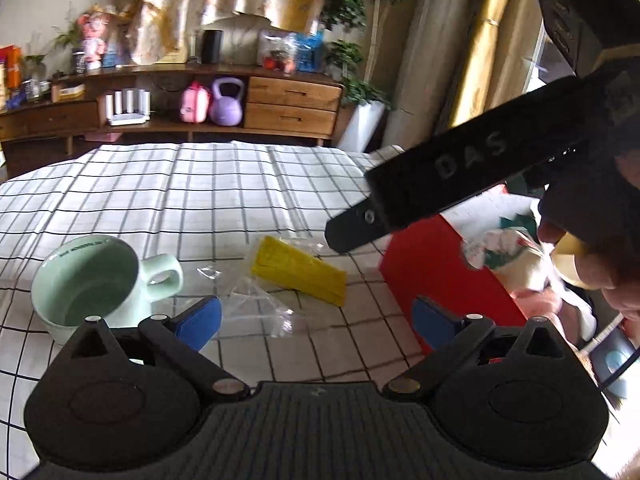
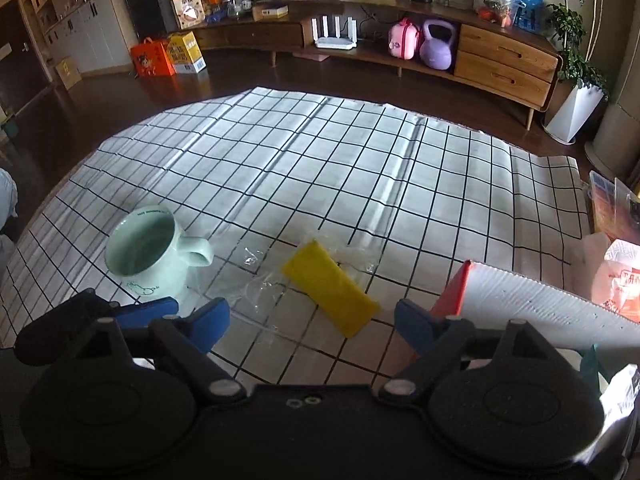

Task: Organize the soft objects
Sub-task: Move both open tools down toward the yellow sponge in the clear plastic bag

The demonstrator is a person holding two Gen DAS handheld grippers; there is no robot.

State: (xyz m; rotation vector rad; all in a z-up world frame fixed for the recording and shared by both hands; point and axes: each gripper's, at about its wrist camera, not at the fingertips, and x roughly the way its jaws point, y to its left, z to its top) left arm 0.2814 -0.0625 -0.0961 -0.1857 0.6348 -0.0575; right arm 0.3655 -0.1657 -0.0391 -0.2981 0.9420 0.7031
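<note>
A yellow folded cloth [image 1: 299, 269] lies on the checked tablecloth [image 1: 160, 184], half in a clear plastic wrapper [image 1: 256, 304]; it also shows in the right wrist view [image 2: 332, 288]. My left gripper [image 1: 316, 318] is open and empty, just in front of the cloth. My right gripper [image 2: 312, 320] is open and empty, hovering near the cloth; its black body [image 1: 460, 176] crosses the left wrist view. A red box [image 1: 440, 272] at the right holds soft items [image 1: 504, 252]; its wall also shows in the right wrist view [image 2: 454, 288].
A pale green mug [image 1: 96, 280] stands left of the cloth, also in the right wrist view [image 2: 152, 252]. A wooden sideboard [image 2: 500, 60] with a purple kettlebell [image 2: 438, 44] runs behind the table. Bags [image 2: 616, 272] sit at the right edge.
</note>
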